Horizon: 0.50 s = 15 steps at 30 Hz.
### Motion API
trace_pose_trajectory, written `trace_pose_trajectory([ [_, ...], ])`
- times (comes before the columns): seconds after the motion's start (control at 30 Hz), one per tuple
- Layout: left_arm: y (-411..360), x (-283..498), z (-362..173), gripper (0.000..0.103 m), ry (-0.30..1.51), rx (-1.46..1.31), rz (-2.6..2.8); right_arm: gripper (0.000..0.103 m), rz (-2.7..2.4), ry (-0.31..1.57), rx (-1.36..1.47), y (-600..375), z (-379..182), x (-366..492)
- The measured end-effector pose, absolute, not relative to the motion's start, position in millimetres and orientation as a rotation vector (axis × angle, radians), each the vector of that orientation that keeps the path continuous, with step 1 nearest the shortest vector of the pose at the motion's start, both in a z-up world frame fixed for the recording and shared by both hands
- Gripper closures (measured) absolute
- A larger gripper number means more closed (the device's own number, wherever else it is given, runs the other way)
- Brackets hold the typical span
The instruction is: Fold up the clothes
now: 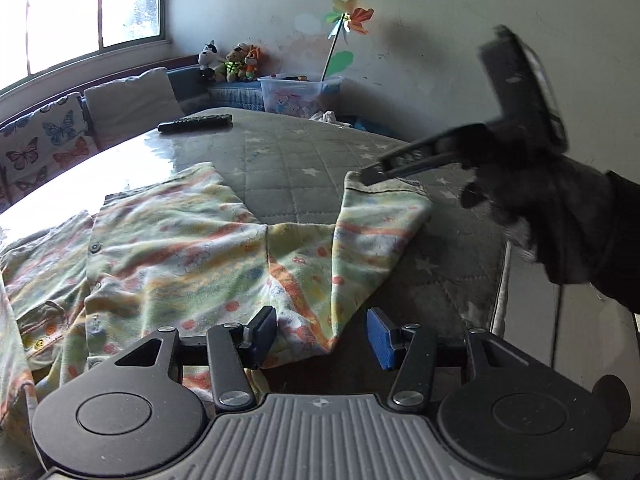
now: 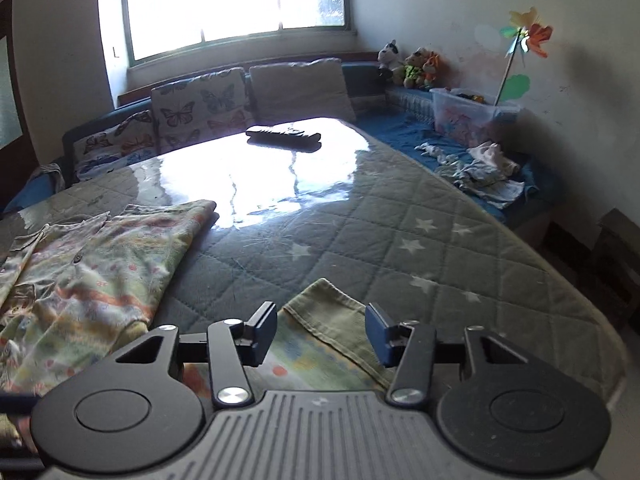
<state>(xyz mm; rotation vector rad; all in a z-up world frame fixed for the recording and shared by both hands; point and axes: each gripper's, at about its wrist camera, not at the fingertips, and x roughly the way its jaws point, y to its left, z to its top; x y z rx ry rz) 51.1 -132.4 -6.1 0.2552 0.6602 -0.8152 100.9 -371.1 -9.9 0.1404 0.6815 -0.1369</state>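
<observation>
Garment: printed romper point(image 1: 180, 248), pastel stripes and buttons, spread flat on the quilted table cover point(image 1: 288, 160). Fills the left and centre of the left wrist view; in the right wrist view the body lies at lower left point(image 2: 92, 280).

Legs: two legs fan out toward the top of the left wrist frame. One cuff point(image 1: 384, 192) sits right of centre; the same cuff hem point(image 2: 324, 304) lies at bottom centre of the right wrist view.

Left gripper point(image 1: 320, 332): jaws parted, nothing between them. Low over the crotch area at bottom centre of its frame, cloth just beyond the pads.

Right gripper point(image 2: 320, 332): jaws apart, straddling the cuff hem without pinching it. From the left wrist view its tip point(image 1: 372, 176) sits at the cuff, blurred.

Step in hand (judgement): setting up the grasp on the leg cuff, ahead of the first fold. No fold made yet.

Next move calls for: closing the right jaws on the hem, both layers caught; left gripper pins or grips near the crotch so the body does not drag.

Risk: catching one layer only, leg opening up.

Background: remote control point(image 2: 284, 136) at upper centre, well apart from the garment.
</observation>
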Motion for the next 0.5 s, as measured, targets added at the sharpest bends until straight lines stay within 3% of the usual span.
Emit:
trace_pose_trajectory([
  [0.37, -140, 43, -18, 0.048, 0.694, 0.241, -0.879, 0.059, -0.131, 0.725, 0.079, -346, -28, 128],
  [0.4, -140, 42, -18, 0.047, 0.692, 0.241, -0.882, 0.060, -0.138, 0.723, 0.055, -344, -29, 130],
  [0.5, -140, 41, -19, 0.047, 0.692, 0.232, -0.885, 0.081, -0.150, 0.715, 0.008, -338, -30, 135],
])
